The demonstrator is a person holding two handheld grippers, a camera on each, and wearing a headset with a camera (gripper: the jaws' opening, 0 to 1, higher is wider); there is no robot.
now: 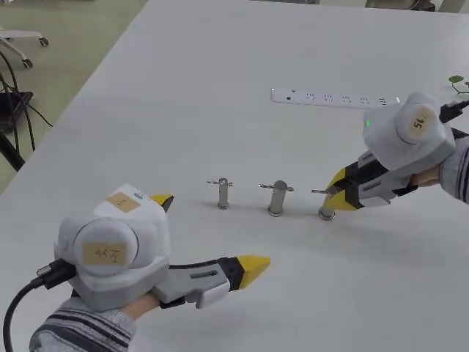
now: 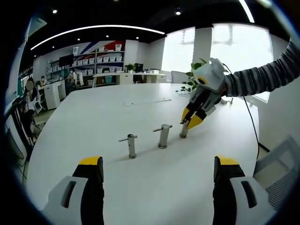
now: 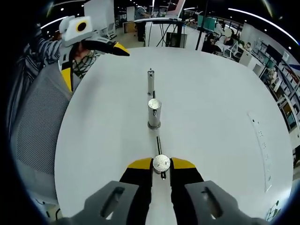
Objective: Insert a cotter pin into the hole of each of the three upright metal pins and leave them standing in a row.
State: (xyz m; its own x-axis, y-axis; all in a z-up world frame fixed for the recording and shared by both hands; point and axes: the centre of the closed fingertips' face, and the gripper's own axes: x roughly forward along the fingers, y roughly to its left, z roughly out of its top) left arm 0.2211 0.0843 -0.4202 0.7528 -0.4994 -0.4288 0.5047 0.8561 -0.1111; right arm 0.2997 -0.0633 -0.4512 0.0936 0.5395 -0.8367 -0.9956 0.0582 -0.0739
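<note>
- We're seeing 3 metal pins (image 1: 277, 198) standing upright in a row on the surface (image 1: 183, 110), a cotter pin (image 1: 219, 182) crossing each near the top.
- R hand-held gripper (image 1: 337, 194) is clamping the rightmost pin (image 3: 161, 163); L hand-held gripper (image 1: 207, 231) is hovering near us, jaws wide apart.
- Power strip (image 1: 333, 97) is lying well behind the row.
</note>
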